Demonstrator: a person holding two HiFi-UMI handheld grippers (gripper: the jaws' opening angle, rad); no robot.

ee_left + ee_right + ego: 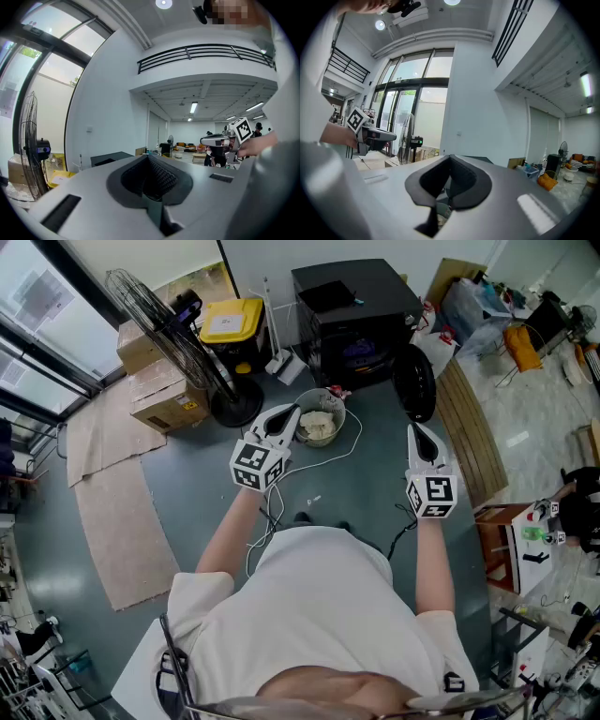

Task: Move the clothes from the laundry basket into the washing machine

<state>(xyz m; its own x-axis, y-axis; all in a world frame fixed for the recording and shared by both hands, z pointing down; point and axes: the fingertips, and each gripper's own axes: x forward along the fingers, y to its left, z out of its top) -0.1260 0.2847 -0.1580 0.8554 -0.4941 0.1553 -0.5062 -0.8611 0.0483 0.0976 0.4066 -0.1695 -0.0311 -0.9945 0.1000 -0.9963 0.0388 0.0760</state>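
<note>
Two grippers, left (287, 414) and right (415, 430), keep their fingers clenched on nothing. At 12 o'clock a round grey laundry basket (342, 416) of pale clothes (318, 426) sits on the floor. The black washing machine (361, 320) stands beyond it, with its round door (414, 381) open at 1 o'clock. A black pedestal fan (173, 329), a yellow-lidded bin (232, 322) and cardboard boxes (155, 381) crowd 10 to 11 o'clock. The print on the boxes is too small to read.
</note>
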